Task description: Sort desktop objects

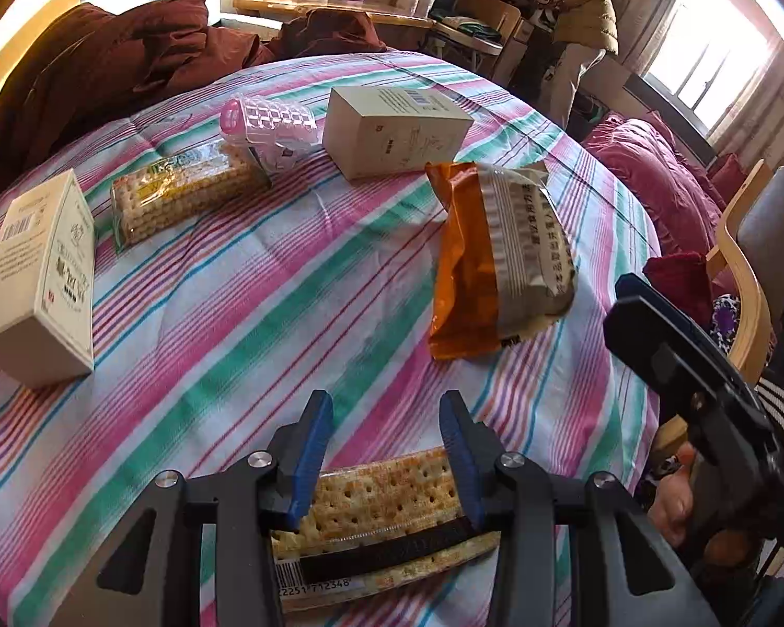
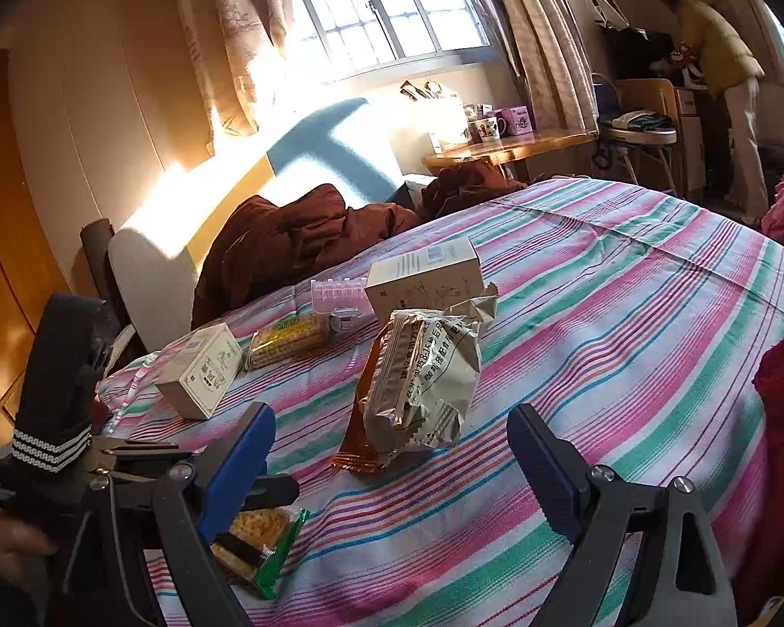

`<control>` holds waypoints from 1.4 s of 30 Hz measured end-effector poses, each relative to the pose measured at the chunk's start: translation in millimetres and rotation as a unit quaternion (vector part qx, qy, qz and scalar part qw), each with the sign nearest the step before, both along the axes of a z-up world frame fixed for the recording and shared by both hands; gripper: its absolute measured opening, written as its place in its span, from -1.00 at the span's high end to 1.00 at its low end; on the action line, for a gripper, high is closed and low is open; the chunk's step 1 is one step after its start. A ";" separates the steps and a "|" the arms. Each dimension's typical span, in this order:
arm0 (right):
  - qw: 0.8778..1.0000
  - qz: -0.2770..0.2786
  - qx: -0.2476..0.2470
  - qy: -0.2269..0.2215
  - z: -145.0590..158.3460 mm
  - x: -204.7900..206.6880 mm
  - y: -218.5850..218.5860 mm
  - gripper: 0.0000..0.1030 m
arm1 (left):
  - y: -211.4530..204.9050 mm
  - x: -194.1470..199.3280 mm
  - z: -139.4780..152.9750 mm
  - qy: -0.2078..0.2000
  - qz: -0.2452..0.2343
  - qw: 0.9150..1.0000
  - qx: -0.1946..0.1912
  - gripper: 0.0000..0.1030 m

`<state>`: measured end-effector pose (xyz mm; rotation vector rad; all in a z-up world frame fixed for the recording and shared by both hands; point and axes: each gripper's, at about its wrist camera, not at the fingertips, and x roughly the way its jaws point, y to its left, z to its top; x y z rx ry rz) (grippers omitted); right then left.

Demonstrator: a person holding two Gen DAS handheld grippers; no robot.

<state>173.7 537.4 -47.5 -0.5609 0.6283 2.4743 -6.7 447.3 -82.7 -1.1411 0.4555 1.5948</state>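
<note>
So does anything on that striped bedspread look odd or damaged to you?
One thing: the orange-and-silver snack bag in the middle is crumpled and seems torn open at its top edge. The pink plastic container lies tipped on its side, against a cracker pack. The two boxes look intact.

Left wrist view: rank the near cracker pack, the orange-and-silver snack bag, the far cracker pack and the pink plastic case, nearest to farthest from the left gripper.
1. Near cracker pack, between the left gripper fingers.
2. Orange-and-silver snack bag, ahead and right.
3. Far cracker pack, ahead and left.
4. Pink plastic case, just behind that pack, overlapping its far end.
</note>
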 end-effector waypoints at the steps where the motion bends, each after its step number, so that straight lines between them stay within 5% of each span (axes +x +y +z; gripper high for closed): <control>1: 1.000 -0.003 0.000 0.001 1.0 3.3 -0.6 -0.77 | -4.8 1.5 1.6 0.005 0.002 1.000 0.001 0.16; 12: 1.000 -0.015 0.006 0.004 9.5 22.4 0.1 -0.79 | -21.8 -0.5 22.3 0.057 -0.010 0.998 0.008 0.15; 16: 0.999 0.042 -0.012 0.013 11.0 19.9 -3.4 -0.79 | -45.2 3.2 24.7 0.048 -0.005 0.999 0.021 0.11; 21: 0.990 0.138 -0.034 0.009 8.2 -0.7 -22.1 -0.79 | -101.3 1.4 27.9 0.001 0.060 0.996 0.068 0.09; 30: 0.977 0.184 -0.099 -0.050 -21.7 -46.4 -48.6 -0.79 | -170.1 17.2 33.6 -0.022 0.098 0.989 0.111 0.09; 37: 0.932 0.311 -0.186 -0.020 -20.7 -57.6 -99.1 -0.81 | -189.1 19.9 31.6 -0.032 0.111 0.985 0.130 0.08; 42: 0.943 0.300 -0.142 -0.023 -6.7 -54.7 -109.5 -0.81 | -195.2 16.8 29.5 -0.035 0.132 0.982 0.132 0.06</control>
